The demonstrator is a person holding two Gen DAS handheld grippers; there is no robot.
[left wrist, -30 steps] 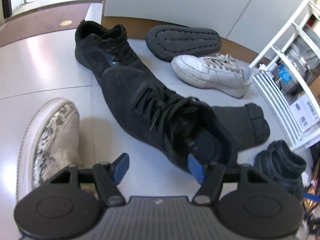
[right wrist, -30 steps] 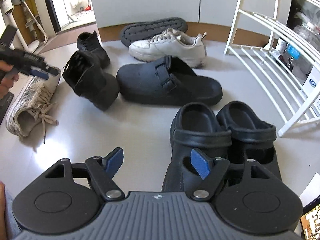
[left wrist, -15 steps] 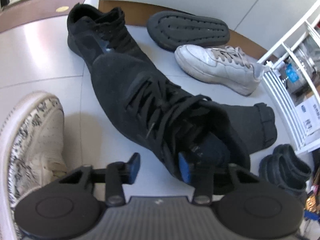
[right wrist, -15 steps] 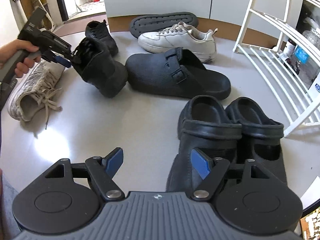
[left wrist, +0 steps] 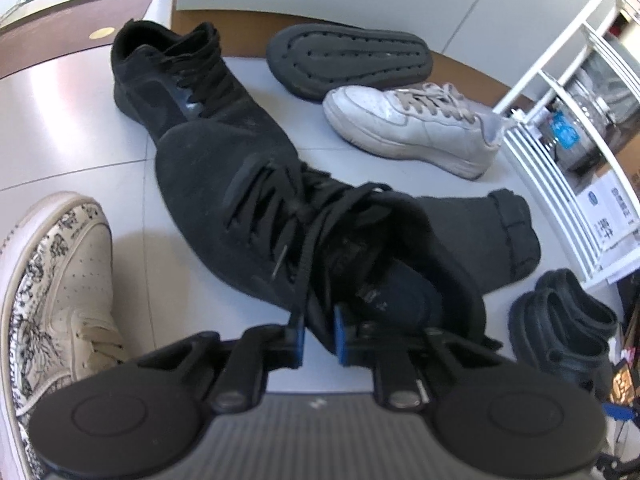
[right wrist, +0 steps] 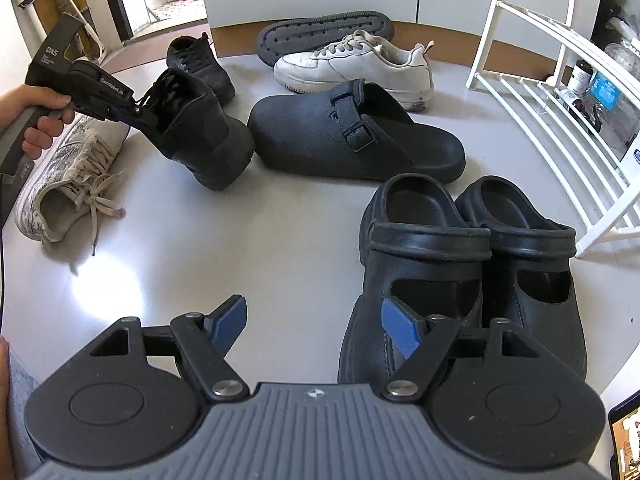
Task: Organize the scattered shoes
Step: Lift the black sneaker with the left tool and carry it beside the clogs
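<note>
Clamped on the collar of the nearer black sneaker point(left wrist: 248, 200), my left gripper point(left wrist: 319, 337) has just been closing, and its blue pads now pinch the collar edge with a lace trapped beside them. From the right wrist view I see that same sneaker tipped, heel raised toward the gripper, toe end down on the grey floor point(right wrist: 248, 256). A hand point(right wrist: 44, 116) holds the gripper's handle at the left edge.

On the other side, my right gripper point(right wrist: 316, 326) stands wide with nothing between its pads; it hangs over bare floor just beside a pair of black clogs point(right wrist: 472, 264) set side by side.

The second black sneaker point(left wrist: 168, 76) lies behind the held one, touching its toe. A patterned white sneaker point(left wrist: 52, 280) sits just left of the held shoe, laces loose. Beyond are a black buckled slipper point(right wrist: 344, 136), a plain white sneaker point(right wrist: 356, 64), and an upturned slipper point(right wrist: 324, 34) showing its sole against the wall. A white wire rack point(right wrist: 540, 92) stands at the right, near the clogs.
</note>
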